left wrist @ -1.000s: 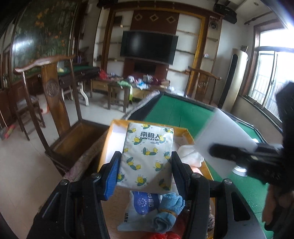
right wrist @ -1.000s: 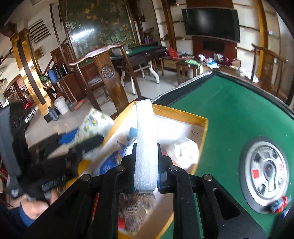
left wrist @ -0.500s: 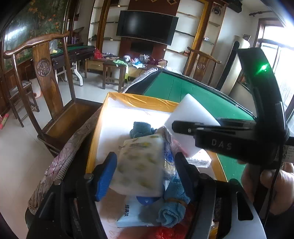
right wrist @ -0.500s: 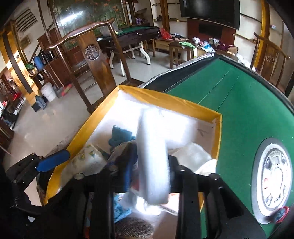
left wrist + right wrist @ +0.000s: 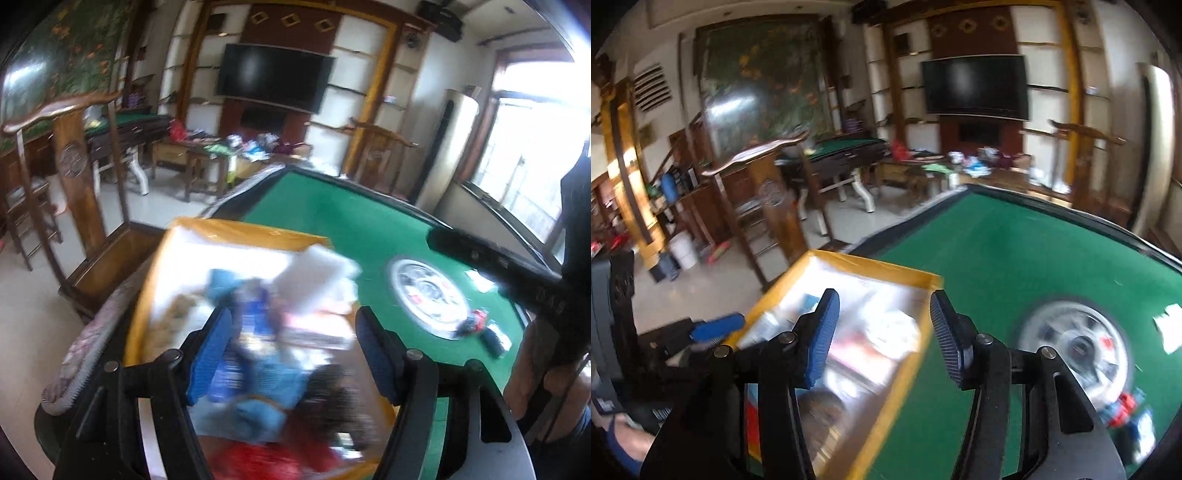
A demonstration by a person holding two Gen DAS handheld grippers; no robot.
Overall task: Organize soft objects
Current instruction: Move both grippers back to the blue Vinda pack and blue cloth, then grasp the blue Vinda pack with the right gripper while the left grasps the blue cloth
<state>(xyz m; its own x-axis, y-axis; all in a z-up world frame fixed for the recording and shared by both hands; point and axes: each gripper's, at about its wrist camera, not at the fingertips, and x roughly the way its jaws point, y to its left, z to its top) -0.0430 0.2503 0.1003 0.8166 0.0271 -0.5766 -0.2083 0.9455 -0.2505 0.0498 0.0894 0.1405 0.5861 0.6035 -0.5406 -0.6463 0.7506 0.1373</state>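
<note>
A yellow-rimmed box [image 5: 240, 230] sits on the green table's left edge, filled with soft things: a white foam block [image 5: 314, 273], a yellow-patterned tissue pack [image 5: 173, 314], blue cloths [image 5: 266, 384] and something red [image 5: 266, 461]. All is motion-blurred. My left gripper [image 5: 293, 354] is open and empty above the box. My right gripper [image 5: 882, 332] is open and empty over the box's right rim [image 5: 897, 384]. The left gripper's blue fingertip [image 5: 716, 326] shows at the left of the right wrist view.
A round silver hub [image 5: 428, 302] sits in the middle of the green table [image 5: 351, 225], with small red and blue items [image 5: 1123, 410] beside it. A wooden chair [image 5: 81, 177] stands left of the box. The right gripper's body [image 5: 517, 269] crosses the left view's right side.
Both grippers have opened: the left let go of the tissue pack and the right let go of the white foam block, both now in the box. Both grippers have pulled up and back.
</note>
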